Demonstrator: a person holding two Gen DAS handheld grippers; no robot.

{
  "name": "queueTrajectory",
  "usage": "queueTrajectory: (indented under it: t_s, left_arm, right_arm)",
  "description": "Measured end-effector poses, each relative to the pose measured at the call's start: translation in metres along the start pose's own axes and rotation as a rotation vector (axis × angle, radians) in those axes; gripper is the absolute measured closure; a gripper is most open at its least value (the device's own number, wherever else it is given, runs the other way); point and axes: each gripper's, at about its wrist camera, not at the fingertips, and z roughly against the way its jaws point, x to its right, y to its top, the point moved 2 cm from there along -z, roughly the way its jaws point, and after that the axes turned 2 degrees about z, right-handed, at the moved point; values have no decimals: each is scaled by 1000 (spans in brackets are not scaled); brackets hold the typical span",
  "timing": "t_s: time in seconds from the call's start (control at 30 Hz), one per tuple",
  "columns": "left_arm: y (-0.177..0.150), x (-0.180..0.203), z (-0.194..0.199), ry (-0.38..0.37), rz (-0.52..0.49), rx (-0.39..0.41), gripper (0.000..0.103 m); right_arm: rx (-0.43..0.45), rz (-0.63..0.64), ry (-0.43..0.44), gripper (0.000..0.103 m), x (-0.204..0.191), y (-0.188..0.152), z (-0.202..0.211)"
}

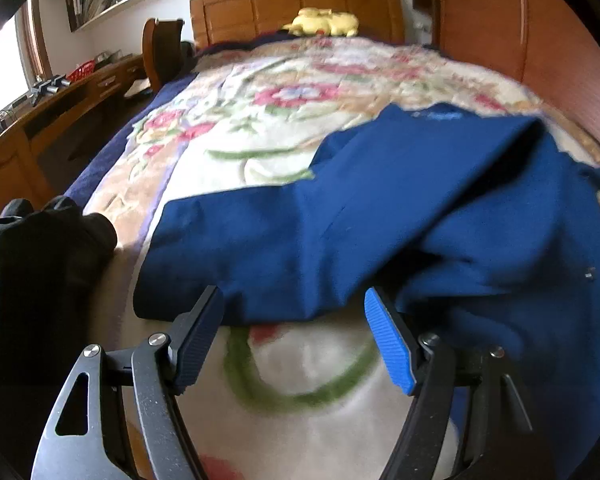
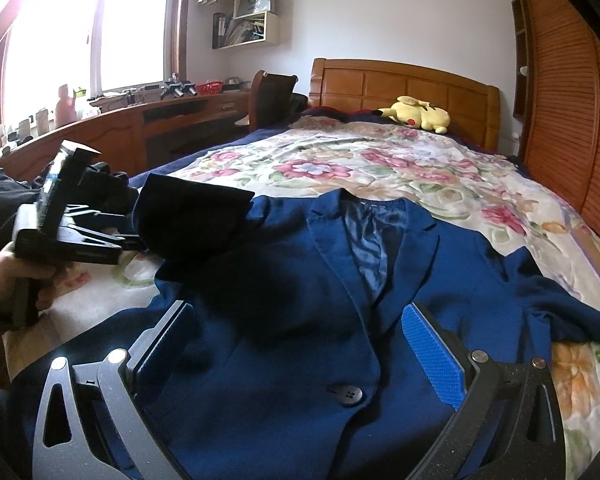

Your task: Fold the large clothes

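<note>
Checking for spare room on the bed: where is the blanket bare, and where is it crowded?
Bare floral blanket runs from the blue jacket collar up to the yellow plush toy. Another bare patch sits below the jacket's hem. Crowded: black clothing at the left edge.

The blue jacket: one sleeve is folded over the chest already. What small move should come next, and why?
Probably bring the right gripper, open above the front button, toward the right sleeve, which lies spread out on the floral blanket. The other sleeve already lies across the blue jacket, and the left gripper is open with nothing in it.
</note>
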Motion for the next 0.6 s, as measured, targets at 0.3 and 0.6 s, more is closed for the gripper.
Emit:
queueTrajectory:
  t_s: [0.3,0.6]
  left_arm:
    - [11,-6,-30,-7,21,-64,92]
    - [45,12,37,-13,18,125,100]
  right_arm:
    - [-6,5,-4,0,3,-1,0]
    - [5,-8,-20,0,14,-6,12]
